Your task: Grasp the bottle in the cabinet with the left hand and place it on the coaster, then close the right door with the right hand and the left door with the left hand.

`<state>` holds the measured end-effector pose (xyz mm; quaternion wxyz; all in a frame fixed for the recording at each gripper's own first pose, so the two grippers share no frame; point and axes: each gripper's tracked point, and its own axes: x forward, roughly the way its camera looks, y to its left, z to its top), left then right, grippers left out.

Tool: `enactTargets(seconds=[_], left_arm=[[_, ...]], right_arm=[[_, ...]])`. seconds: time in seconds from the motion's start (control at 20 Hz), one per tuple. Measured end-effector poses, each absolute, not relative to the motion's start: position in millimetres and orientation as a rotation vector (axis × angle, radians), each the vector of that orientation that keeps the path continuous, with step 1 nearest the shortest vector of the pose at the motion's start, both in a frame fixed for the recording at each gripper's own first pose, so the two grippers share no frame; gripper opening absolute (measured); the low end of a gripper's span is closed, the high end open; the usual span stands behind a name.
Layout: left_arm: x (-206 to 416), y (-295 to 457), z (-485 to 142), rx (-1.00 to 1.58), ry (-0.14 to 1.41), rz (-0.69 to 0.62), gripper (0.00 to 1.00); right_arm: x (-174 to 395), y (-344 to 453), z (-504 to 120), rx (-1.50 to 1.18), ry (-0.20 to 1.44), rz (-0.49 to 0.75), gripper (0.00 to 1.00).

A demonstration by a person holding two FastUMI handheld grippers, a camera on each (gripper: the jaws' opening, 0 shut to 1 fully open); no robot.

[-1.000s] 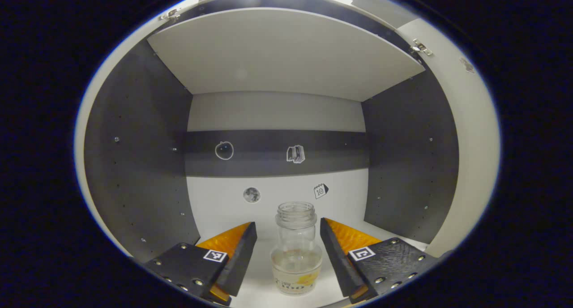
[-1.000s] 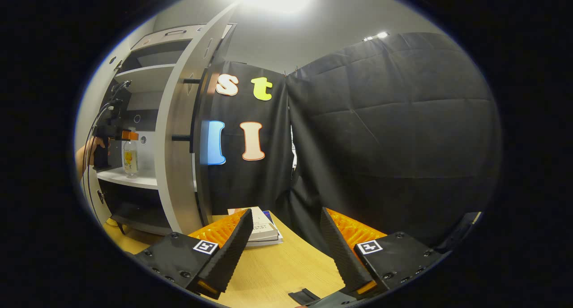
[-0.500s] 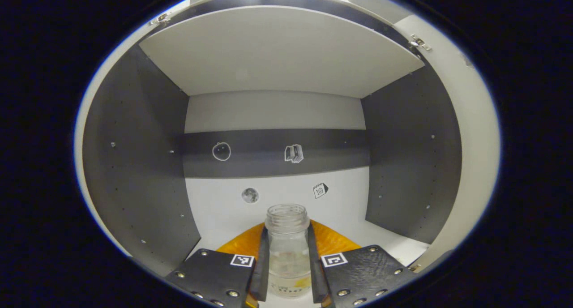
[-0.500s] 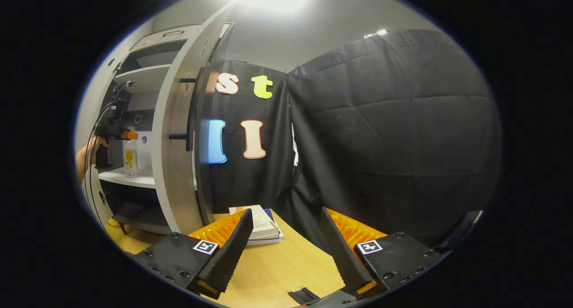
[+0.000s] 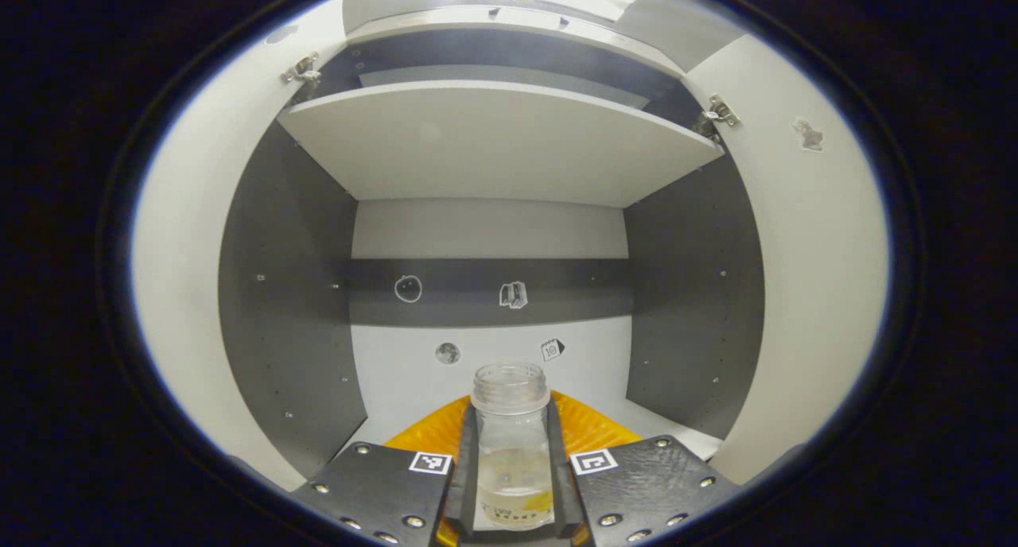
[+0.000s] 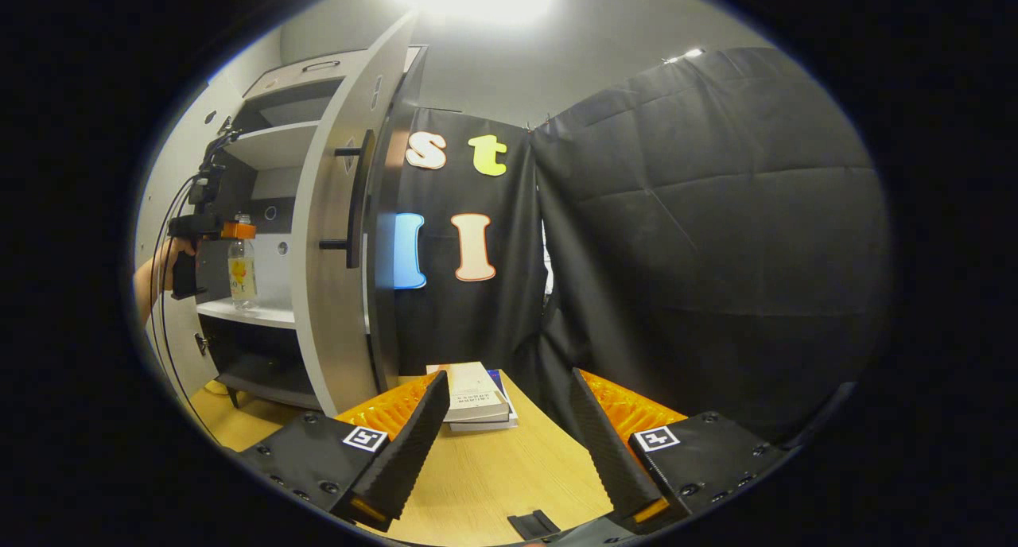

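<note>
A clear capless bottle [image 5: 513,451] with a little pale liquid stands between my left gripper's fingers; my left gripper [image 5: 511,467] is shut on it below the neck. In the right gripper view the bottle [image 6: 242,270] hangs just above the cabinet's white shelf [image 6: 250,315], near its front edge, held by the left gripper [image 6: 227,230] and a hand [image 6: 155,273]. The cabinet's right door [image 6: 338,213] stands wide open with a dark bar handle. My right gripper [image 6: 505,444] is open over the wooden table [image 6: 493,483], well to the right of the cabinet.
Both open cabinet doors flank the opening, the left door [image 5: 187,292] and the right one [image 5: 811,277], with an upper shelf [image 5: 493,141] above. A stack of books [image 6: 475,394] lies on the table by the black cloth wall. A small dark object [image 6: 534,525] lies near the table's front.
My left gripper closed on the bottle, then drew back from the cabinet's back wall with it, lifting it off the shelf. The right gripper shifted slightly and stayed open.
</note>
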<state>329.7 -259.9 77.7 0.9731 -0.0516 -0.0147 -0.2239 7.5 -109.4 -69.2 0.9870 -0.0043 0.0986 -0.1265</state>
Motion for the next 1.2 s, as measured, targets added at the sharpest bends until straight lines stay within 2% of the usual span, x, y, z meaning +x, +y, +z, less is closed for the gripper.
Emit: enactTargets(seconds=[0.15,0.2,0.3,0.45,0.55,0.7,1.2], left_arm=[[304,-249,70,-0.118,-0.018,-0.440,0.41],[296,-245,68,-0.119,-0.020,-0.435,0.37],[281,-241,67,-0.126,-0.035,-0.426,0.41],[261,-232,63,-0.130,-0.048,-0.420,0.37],[250,-230,58,-0.128,-0.040,-0.421,0.41],[227,-231,46,-0.125,-0.034,-0.429,0.37],[161,-239,-13,-0.128,0.018,-0.457,0.41]], right_arm=[[2,-111,-69,-0.008,0.201,-0.217,0.96],[0,-112,-70,-0.006,0.204,-0.206,0.96],[-4,-111,-71,-0.002,0.210,-0.180,0.96],[-9,-110,-73,0.004,0.218,-0.153,0.97],[-13,-108,-72,0.011,0.215,-0.140,0.96],[-19,-105,-73,0.010,0.215,-0.118,0.97],[-46,-98,-77,0.004,0.239,-0.060,0.97]])
